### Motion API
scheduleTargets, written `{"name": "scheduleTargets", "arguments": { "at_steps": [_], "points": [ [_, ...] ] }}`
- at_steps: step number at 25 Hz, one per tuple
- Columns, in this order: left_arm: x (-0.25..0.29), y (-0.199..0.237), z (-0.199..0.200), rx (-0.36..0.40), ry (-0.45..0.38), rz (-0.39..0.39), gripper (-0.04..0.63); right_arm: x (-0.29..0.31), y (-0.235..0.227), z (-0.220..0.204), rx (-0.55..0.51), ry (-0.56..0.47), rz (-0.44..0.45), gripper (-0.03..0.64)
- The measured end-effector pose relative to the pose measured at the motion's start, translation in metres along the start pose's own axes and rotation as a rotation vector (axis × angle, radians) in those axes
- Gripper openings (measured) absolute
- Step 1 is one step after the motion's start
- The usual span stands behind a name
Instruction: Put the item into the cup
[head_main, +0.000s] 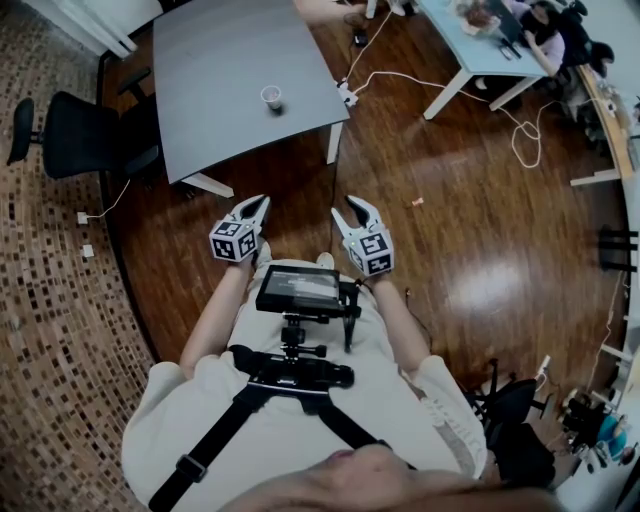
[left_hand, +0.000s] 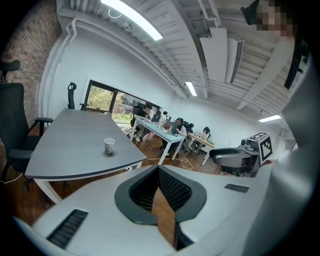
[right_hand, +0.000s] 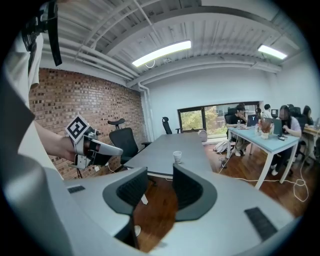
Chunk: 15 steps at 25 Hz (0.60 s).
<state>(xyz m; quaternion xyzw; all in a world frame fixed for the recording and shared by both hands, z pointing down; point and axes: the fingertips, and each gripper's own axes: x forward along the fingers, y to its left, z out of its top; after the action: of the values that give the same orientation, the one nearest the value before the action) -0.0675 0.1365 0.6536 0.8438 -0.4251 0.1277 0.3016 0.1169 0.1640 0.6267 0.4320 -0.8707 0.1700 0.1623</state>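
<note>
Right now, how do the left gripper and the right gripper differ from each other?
The left gripper has jaws that meet at their tips; the right gripper has jaws that stand apart. The left gripper sees the cup well to the left of its jaws; the right gripper sees it almost straight ahead. Both are empty, over the wooden floor, short of the grey table.
</note>
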Motion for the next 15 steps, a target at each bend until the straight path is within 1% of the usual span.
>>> {"name": "scheduleTargets", "arguments": {
  "at_steps": [7,15],
  "points": [
    [0.003,0.001,-0.003,-0.007,0.006,-0.001,-0.002,0.0,-0.002,-0.008,-0.018,0.045,0.0,0.17],
    [0.01,-0.003,-0.004,-0.002,0.006,-0.016,-0.002,-0.002,-0.005,-0.015,-0.018,0.052,-0.001,0.169]
  ]
}}
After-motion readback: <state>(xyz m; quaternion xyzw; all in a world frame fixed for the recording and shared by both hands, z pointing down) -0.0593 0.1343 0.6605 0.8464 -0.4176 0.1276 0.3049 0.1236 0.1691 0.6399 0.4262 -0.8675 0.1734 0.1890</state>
